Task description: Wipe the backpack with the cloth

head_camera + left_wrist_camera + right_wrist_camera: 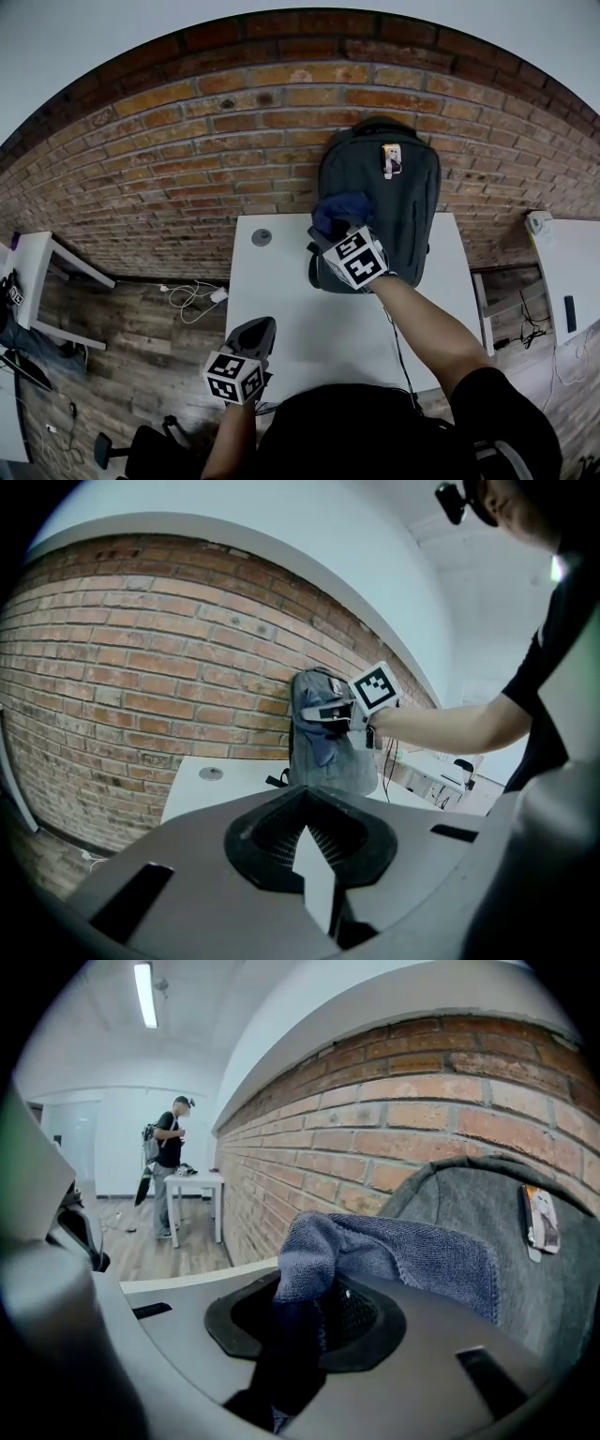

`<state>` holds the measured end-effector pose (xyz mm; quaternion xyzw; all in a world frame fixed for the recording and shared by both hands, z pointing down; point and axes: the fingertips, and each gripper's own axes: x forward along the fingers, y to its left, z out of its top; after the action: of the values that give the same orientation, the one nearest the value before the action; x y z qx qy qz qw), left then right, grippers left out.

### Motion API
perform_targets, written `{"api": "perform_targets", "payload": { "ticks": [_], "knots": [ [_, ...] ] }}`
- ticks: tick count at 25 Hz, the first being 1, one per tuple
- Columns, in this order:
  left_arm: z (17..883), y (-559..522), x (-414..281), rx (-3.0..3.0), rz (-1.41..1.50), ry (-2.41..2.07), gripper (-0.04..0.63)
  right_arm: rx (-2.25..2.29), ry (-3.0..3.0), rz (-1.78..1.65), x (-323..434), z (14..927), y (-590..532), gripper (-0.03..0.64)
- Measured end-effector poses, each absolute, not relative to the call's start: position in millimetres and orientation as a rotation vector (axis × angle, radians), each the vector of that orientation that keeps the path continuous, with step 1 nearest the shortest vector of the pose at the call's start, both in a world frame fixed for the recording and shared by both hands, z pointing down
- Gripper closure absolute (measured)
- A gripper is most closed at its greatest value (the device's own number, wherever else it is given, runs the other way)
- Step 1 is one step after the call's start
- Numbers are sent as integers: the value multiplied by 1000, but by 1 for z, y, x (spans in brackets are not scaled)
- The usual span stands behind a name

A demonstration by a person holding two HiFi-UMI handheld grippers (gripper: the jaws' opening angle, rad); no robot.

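A grey backpack (394, 202) stood upright at the far edge of a white desk (309, 319), its back against a red brick wall (187, 150), with a small pale tag (391, 157) hanging near its top. A blue terry cloth (339, 211) lay against the left side of the bag's front, below and to the left of the tag. The right gripper (328, 232) held it there at the end of an outstretched bare forearm (422, 323), its fingers pinching a bunched fold while the rest of the cloth spread flat on the grey fabric. The left gripper (253, 339) was well apart from the bag, over the desk's near left part. Its fingers stood slightly apart with nothing between them, and a sliver of white desk showed through the narrow gap. A small round grey object (262, 238) sat on the desk near the far left corner, to the left of the backpack. On the wooden floor (141, 319) to the left lay a tangle of white cables (192, 295), and beyond them stood a white side table (37, 272). Far down the room, along the same brick wall, a person (169, 1162) in dark clothes stood beside another white table (197, 1180).
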<state>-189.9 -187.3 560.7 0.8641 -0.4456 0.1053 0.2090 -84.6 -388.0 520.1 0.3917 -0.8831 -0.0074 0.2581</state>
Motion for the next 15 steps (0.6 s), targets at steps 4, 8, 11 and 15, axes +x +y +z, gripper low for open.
{"api": "perform_targets", "payload": {
  "ticks": [4, 8, 11, 15],
  "knots": [
    [559, -188, -190, 2411, 293, -1242, 598, 1060, -2380, 35, -87, 541, -363, 514],
    [562, -187, -190, 2407, 293, -1246, 598, 1065, -2377, 101, -90, 564, -345, 514],
    [562, -187, -190, 2404, 288, -1242, 598, 1079, -2360, 209, -91, 584, -329, 514],
    [561, -186, -191, 2402, 288, -1243, 598, 1092, -2327, 357, -94, 615, -310, 514]
  ]
}}
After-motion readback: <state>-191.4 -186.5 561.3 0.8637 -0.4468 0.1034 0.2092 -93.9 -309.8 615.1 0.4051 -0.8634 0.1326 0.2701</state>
